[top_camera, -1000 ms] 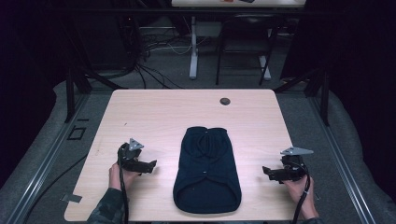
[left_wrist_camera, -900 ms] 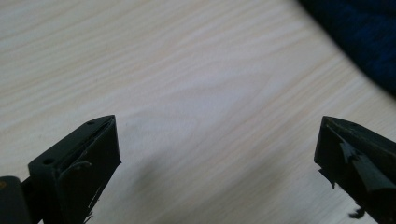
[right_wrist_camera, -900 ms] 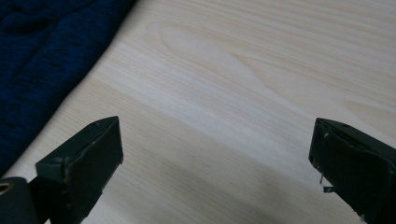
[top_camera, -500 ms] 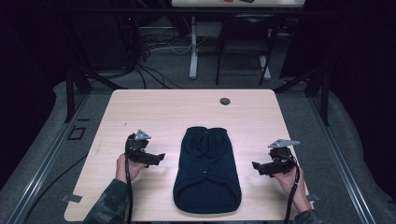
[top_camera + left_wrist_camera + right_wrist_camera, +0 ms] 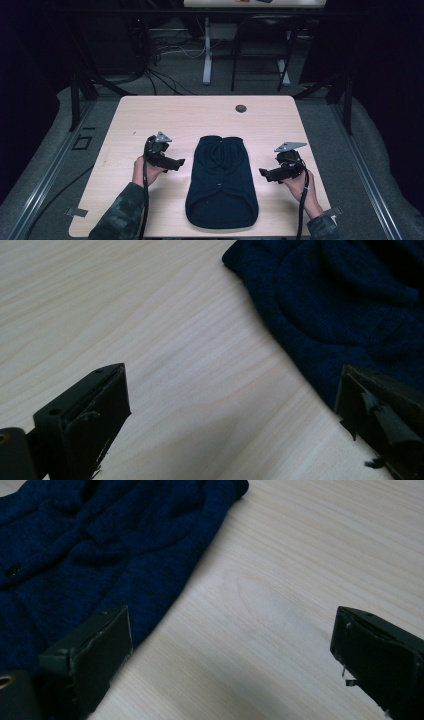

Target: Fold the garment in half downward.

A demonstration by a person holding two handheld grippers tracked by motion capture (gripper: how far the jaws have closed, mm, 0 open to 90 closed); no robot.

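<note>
Sweater [image 5: 221, 182] flanked, both tongs apparently agape

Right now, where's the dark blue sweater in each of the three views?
High view: the sweater lies at centre, on the near half of the table, between the left gripper and the right gripper.
Left gripper view: upper right, its edge running down to the right-hand jaw.
Right gripper view: upper left, its edge reaching the left-hand jaw.
Shared landmark: the sweater's edge against the pale wood.
</note>
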